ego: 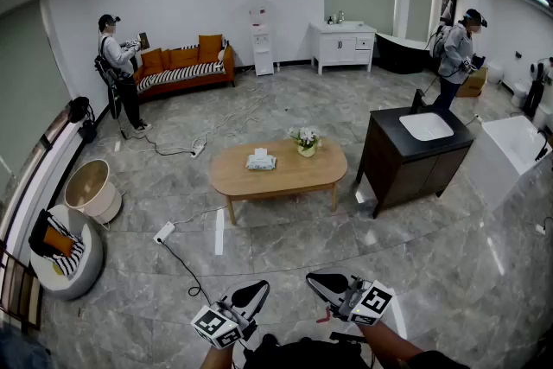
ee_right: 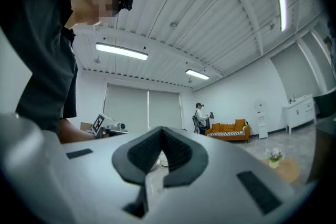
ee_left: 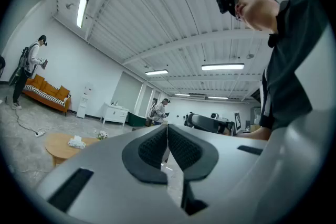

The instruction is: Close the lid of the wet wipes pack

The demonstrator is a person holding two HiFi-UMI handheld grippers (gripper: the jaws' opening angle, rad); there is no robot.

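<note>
The wet wipes pack lies on an oval wooden coffee table in the middle of the room, far from both grippers; its lid is too small to make out. In the left gripper view the wipes pack shows small at the lower left. My left gripper and right gripper are held low and close to my body, several steps from the table. Both point up and across the room. The left gripper is shut with nothing in it. The right gripper is likewise shut and empty.
A small flower pot stands beside the pack. A dark vanity with a white sink stands right of the table, a white tub beyond it. A power strip and cable lie on the floor. Two people stand at the back.
</note>
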